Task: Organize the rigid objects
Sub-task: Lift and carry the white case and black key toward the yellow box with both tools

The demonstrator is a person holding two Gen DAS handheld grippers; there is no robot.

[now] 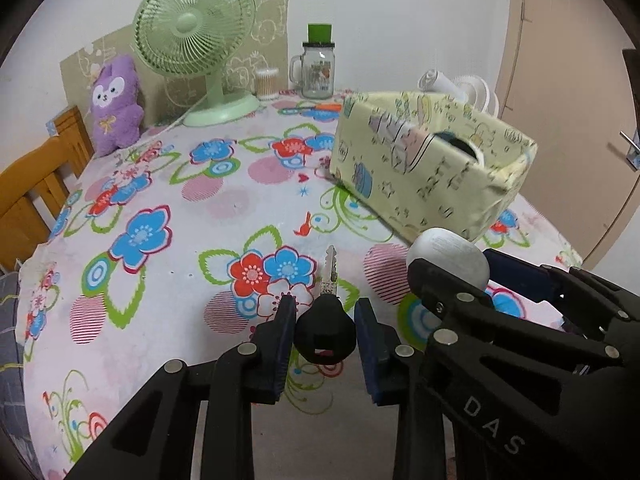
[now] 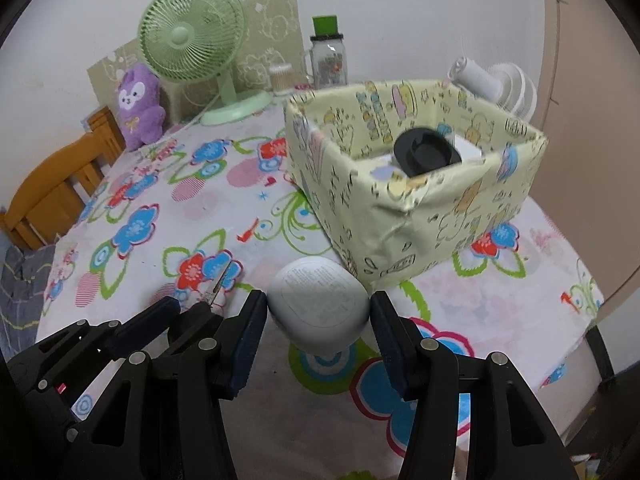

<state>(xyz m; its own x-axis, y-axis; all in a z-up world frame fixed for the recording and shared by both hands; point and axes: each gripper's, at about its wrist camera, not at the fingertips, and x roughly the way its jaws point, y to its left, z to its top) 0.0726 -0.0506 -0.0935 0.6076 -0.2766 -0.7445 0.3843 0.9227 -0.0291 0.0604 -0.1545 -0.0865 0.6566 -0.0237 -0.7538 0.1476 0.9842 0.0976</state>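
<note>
two grippers hang side by side over the flowered tablecloth [image 1: 168, 184], each with something in its jaws. your left gripper [image 1: 325, 322] is closed on a key [image 1: 326, 330]: the blue pads touch the sides of its black head, and the metal blade sticks out ahead, pointing toward the far side of the table. your right gripper [image 2: 319, 312] is clamped on a white egg-shaped case [image 2: 319, 308], both pads pressed against its flanks, its flat printed face turned toward the camera. in the left wrist view the same case shows as a pale rounded shape above the other gripper's black frame, just right of the key. whether either object is clear of the cloth is hard to tell from these angles.

just beyond the case stands a pale yellow fabric box [image 2: 440, 216] printed with cartoon figures, open at the top. inside it lie a black round lid [image 2: 426, 152] and something white under it, too hidden to name.

at the table's far edge a green desk fan [image 1: 196, 28] stands beside a purple plush toy [image 1: 116, 108], a tub of cotton swabs [image 1: 267, 84] and a glass jar mug with a green cap [image 1: 318, 68]. a white fan [image 2: 508, 84] sits behind the box, and a wooden chair [image 1: 36, 184] is at the left.
</note>
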